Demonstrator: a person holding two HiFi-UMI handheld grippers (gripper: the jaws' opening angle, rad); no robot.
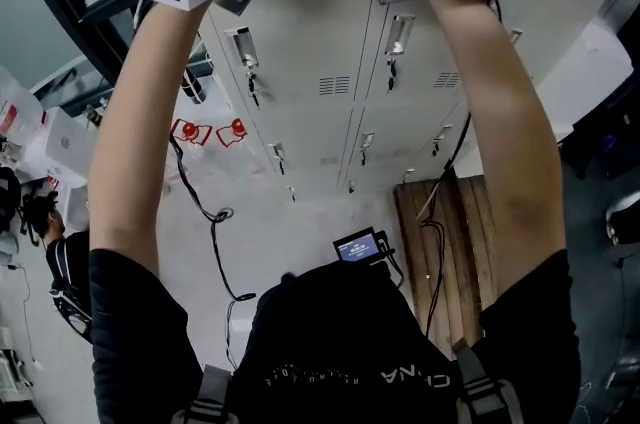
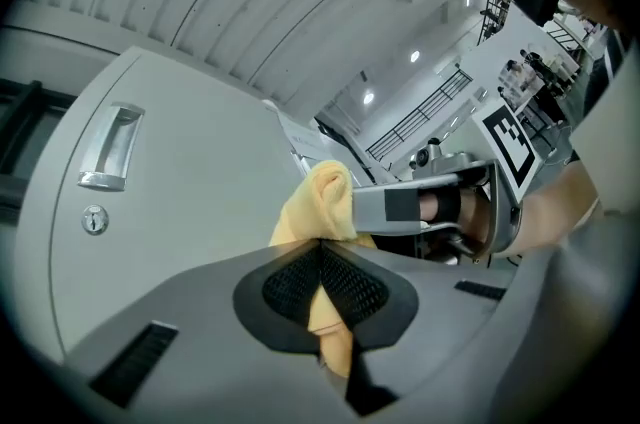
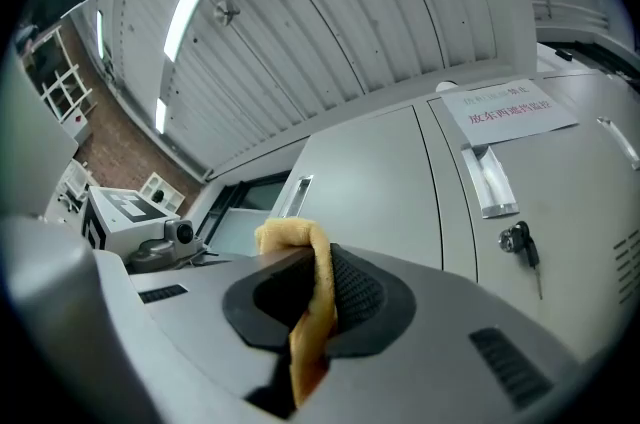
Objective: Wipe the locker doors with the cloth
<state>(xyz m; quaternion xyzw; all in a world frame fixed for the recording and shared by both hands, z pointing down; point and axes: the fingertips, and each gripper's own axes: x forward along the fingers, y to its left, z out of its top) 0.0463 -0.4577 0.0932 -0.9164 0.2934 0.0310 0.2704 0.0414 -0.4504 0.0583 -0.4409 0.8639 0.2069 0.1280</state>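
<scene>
Your left hand-held gripper (image 2: 322, 262) and right hand-held gripper (image 3: 315, 282) both pinch the yellow cloth (image 2: 325, 197). You hold it high, ready for the top locker doors (image 1: 310, 42).

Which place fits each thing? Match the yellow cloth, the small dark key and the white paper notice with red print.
1 yellow cloth
2 small dark key
3 white paper notice

A hanging on a grey metal locker door
B above a silver recessed handle
C clamped by left gripper and right gripper

Pairs: 1-C, 2-A, 3-B.
</scene>
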